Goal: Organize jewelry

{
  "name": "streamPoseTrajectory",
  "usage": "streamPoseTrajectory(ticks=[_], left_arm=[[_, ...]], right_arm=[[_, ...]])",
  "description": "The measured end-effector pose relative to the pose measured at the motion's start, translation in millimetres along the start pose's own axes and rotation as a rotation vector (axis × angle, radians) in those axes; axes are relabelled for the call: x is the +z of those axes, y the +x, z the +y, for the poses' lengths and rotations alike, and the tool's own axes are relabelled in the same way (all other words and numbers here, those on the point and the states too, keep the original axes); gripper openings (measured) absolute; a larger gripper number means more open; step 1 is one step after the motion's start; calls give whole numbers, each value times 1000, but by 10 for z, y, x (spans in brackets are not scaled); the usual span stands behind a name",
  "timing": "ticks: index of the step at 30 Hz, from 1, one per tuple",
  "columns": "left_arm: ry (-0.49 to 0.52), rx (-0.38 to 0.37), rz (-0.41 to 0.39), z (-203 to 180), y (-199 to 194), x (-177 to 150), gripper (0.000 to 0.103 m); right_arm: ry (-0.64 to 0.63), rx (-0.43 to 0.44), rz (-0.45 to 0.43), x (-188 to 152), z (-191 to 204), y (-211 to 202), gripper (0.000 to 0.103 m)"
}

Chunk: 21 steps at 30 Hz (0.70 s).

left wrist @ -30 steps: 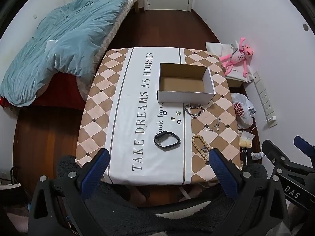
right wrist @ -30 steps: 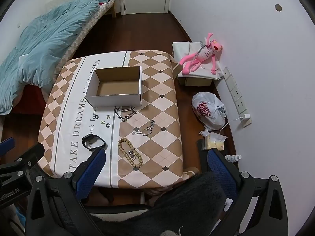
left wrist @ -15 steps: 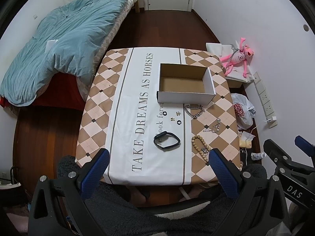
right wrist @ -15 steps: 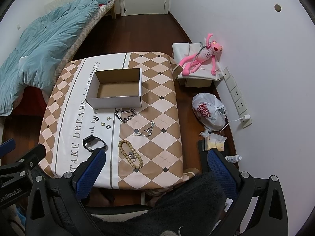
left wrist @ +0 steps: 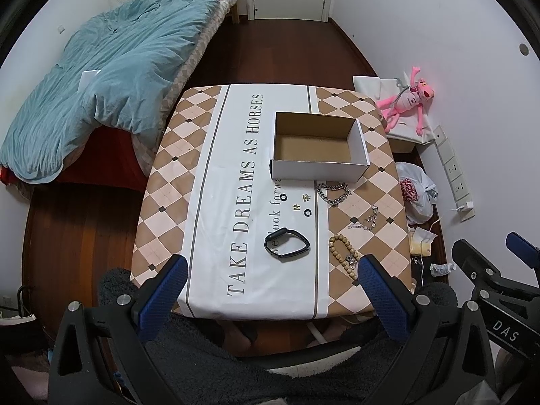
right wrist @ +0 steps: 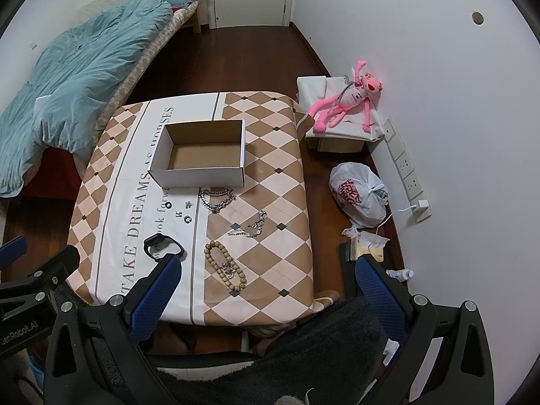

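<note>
Both claws are hanging high above the near edge of the worktop (left wrist: pixel 209 155), nowhere close to touching anything. The left claw (left wrist: pixel 271 271) has its blue pads spread wide with nothing between them, and the right claw (right wrist: pixel 266 271) is just the same, wide apart and holding nothing.

All the jewelry is lying loose on the checkered cloth. The empty cardboard box (left wrist: pixel 319 146) sits toward the far side, right of the big printed lettering, open top up. Just in front of its near wall there's a chunky silver chain (left wrist: pixel 332 193) in a heap. Left of that chain, on the white strip, are a few tiny bits: two small dark rings (left wrist: pixel 283 197) and a couple of little gold pieces (left wrist: pixel 305 197), too small to make out properly. Nearer and to the right, a thin sparkly silver bracelet (right wrist: pixel 251 227) is on the brown diamonds. Nearest of all are the black band (left wrist: pixel 287 244), lying on the white strip over the lettering, and the wooden bead bracelet (right wrist: pixel 226 265) just to its right, with some small silver charm on it.

Off the worktop: a bed with a blue duvet (left wrist: pixel 111 77) on the left, a pink plush toy (right wrist: pixel 347 101) on a low box at the right wall, and a white plastic bag (right wrist: pixel 357 194) on the floor.
</note>
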State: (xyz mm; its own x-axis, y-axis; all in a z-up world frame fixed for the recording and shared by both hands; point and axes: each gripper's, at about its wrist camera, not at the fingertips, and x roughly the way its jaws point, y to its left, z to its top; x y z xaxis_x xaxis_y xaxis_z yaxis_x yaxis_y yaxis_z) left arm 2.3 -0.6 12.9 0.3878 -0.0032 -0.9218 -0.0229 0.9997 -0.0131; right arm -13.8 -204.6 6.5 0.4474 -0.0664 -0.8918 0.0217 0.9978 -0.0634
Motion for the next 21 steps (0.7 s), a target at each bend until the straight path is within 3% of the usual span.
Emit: streamPoseTrajectory(ticks=[21], left_arm=[[2, -3, -8, 20, -46, 44, 103]], right_arm=[[4, 4, -7, 19, -21, -33, 103]])
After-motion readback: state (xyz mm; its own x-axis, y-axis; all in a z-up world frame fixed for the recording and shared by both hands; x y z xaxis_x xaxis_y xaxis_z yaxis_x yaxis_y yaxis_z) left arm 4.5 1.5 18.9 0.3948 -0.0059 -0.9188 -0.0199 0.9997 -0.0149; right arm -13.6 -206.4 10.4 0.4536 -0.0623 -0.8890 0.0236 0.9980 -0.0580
